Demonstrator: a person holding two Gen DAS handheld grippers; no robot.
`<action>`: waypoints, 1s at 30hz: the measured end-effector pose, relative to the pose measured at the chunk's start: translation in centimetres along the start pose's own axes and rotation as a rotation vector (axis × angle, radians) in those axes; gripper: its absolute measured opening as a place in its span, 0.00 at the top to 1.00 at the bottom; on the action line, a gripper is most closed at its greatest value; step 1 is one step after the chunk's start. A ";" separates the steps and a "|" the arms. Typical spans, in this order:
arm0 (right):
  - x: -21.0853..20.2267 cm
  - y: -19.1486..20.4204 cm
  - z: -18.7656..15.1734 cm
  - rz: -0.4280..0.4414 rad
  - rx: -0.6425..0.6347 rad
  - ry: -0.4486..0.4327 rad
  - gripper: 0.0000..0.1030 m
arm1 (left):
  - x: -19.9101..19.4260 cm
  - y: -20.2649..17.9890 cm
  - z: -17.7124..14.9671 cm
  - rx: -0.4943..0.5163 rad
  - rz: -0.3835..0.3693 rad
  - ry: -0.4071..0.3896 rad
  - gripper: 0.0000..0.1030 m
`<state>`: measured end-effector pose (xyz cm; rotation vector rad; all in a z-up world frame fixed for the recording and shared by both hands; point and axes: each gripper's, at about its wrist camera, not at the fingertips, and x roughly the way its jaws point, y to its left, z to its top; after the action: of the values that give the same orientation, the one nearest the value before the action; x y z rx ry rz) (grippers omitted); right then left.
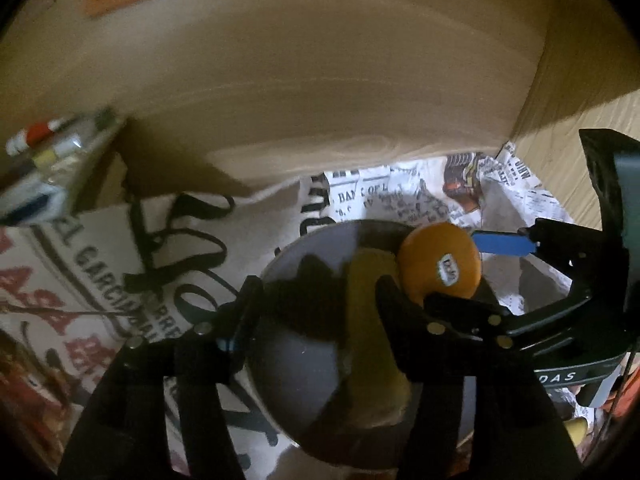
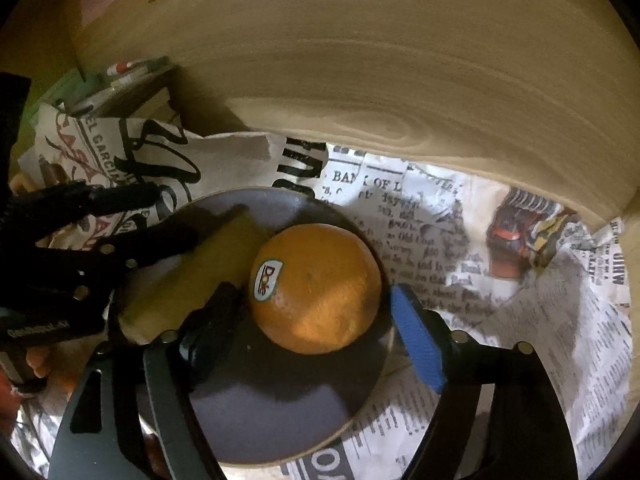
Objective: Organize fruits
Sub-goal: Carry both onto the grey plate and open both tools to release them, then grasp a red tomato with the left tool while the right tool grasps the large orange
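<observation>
A grey plate [image 2: 280, 408] lies on newspaper inside a cardboard box. On it rest an orange [image 2: 316, 288] with a white sticker and a yellow banana [image 2: 192, 276]. My right gripper [image 2: 312, 320] is open, its fingers on either side of the orange, not pressing it. In the left wrist view the orange [image 1: 440, 266] sits at the plate's [image 1: 296, 376] far right, with the banana [image 1: 372, 320] beside it. My left gripper [image 1: 316, 300] is open over the plate, its right finger against the banana.
The cardboard box wall [image 2: 400, 72] rises behind the plate. Printed newspaper [image 2: 500, 280] lines the floor. A clear case of markers [image 1: 48, 160] stands at the left. The right gripper [image 1: 560, 280] shows at the right of the left wrist view.
</observation>
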<state>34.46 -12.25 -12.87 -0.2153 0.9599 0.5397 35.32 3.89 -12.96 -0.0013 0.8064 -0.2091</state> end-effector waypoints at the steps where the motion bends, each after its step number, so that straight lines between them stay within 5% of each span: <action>1: -0.4 0.1 0.0 -0.010 -0.003 -0.008 0.26 | -0.7 0.0 -0.1 0.000 0.006 -0.010 0.44; 16: -10.5 2.9 -3.7 -0.004 0.010 -0.209 0.26 | -10.2 -2.3 -4.5 -0.014 0.028 -0.106 0.34; 30: -13.4 6.5 -12.3 0.030 0.078 -0.216 0.25 | -14.6 -5.1 -14.7 -0.001 0.025 -0.067 0.27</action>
<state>16.10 -16.31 -8.40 -0.0705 0.7736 0.5401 14.02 2.73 -12.33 0.0004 0.7396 -0.1845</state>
